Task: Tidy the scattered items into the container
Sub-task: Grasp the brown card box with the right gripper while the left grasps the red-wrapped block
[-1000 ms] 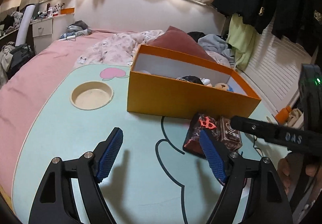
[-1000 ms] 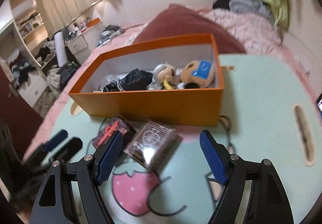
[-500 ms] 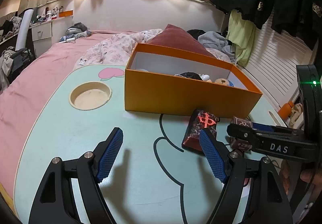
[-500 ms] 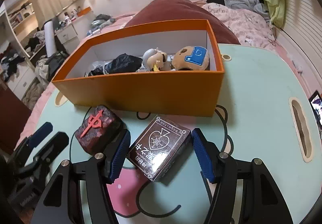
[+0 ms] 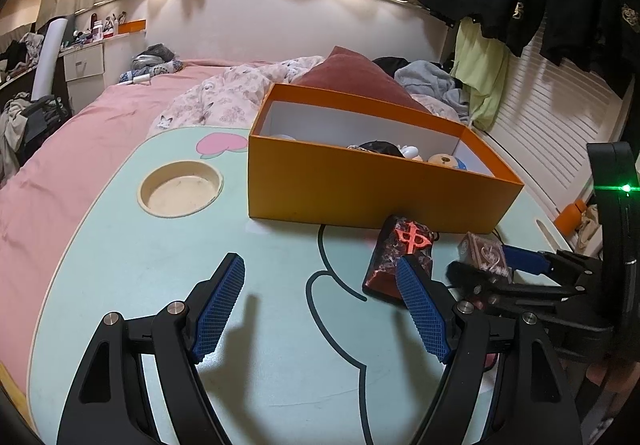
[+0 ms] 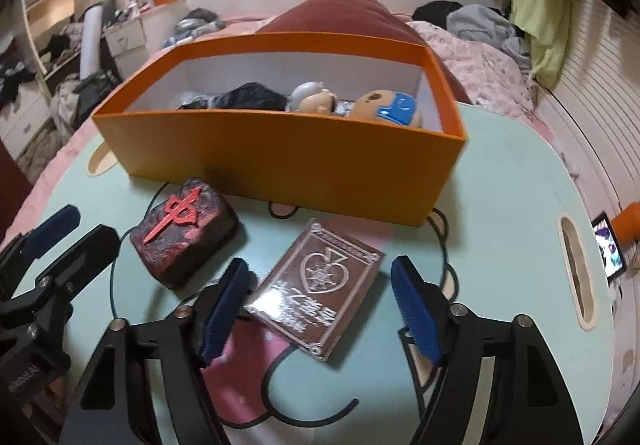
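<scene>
An orange box (image 6: 288, 157) stands on the mint-green table (image 5: 240, 325), holding plush toys (image 6: 394, 107) and a black item. In front of it lie a dark block with a red character (image 6: 186, 225) and a brown card box with a spade emblem (image 6: 320, 285). My right gripper (image 6: 320, 273) straddles the card box; its jaws are opening, and the right pad stands clear of the box. In the left wrist view that right gripper (image 5: 480, 265) sits around the card box (image 5: 484, 255), beside the dark block (image 5: 404, 245). My left gripper (image 5: 320, 265) hovers open with nothing between its fingers.
A round cup recess (image 5: 180, 187) sits in the table's far left and a slot (image 6: 576, 265) near its right edge. A pink bed with pillows and clothes lies behind the table. A small lit screen (image 6: 608, 245) is off the right edge.
The right gripper dropped over the card box and tilted down more; its jaws narrowed around the box, then widened a little. The left gripper stayed still and open.
</scene>
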The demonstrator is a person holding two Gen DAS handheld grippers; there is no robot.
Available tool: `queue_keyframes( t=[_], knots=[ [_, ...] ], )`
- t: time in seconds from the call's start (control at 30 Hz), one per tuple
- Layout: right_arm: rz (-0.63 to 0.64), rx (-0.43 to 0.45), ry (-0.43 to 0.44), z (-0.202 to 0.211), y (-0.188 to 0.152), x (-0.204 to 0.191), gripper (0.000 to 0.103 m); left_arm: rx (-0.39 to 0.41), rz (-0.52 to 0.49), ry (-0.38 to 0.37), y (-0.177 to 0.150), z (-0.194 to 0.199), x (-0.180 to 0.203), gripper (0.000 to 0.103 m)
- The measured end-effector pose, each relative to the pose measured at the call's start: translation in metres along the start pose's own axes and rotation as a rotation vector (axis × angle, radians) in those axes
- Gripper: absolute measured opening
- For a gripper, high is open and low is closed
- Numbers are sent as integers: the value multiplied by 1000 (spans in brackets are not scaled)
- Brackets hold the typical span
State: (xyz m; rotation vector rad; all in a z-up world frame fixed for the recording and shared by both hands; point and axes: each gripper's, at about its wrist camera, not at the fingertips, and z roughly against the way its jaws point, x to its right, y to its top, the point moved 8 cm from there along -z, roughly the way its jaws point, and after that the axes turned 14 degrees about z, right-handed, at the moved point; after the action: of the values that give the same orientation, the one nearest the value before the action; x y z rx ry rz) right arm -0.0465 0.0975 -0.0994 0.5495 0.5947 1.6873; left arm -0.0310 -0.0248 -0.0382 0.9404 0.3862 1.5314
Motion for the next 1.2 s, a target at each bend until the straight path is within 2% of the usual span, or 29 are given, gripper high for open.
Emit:
queue_keyframes(
  t=[0.03,0.07,0.23,0.37,0.5,0.63,0.77,0.83,0.87,0.9,0.97,1.07,1.2],
  knots=[
    [-17,9,-5,2,-1,3,55,1,0,-1,0,0,0,78],
    [-39,22,-2,4,-2,6,39,1,0,-2,0,0,0,78],
    [-130,84,104,10,-2,16,39,3,-15,-9,-1,1,3,78],
    [-170,144,119,20,1,22,39,-9,-75,-65,-4,3,19,78],
    [-179,201,110,33,4,21,39,-71,-169,-88,-9,-10,41,78],
    [-182,197,120,32,4,18,39,-146,-231,-70,-13,-26,56,78],
    [-184,189,128,31,3,17,39,-183,-232,-104,-13,-31,67,78],
    [-182,189,129,30,2,17,39,-221,-224,-78,-17,-40,66,77],
    [-182,188,129,29,3,17,39,-239,-219,-72,-18,-43,64,68],
    [-182,187,130,29,3,17,39,-236,-214,-74,-18,-43,62,57],
    [-181,184,134,28,2,17,39,-238,-199,-104,-18,-41,60,42],
    [-177,181,135,27,1,16,39,-201,-188,-120,-18,-31,57,41],
    [-174,189,133,28,2,15,39,-22,-215,-81,-12,2,50,41]
  ],
)
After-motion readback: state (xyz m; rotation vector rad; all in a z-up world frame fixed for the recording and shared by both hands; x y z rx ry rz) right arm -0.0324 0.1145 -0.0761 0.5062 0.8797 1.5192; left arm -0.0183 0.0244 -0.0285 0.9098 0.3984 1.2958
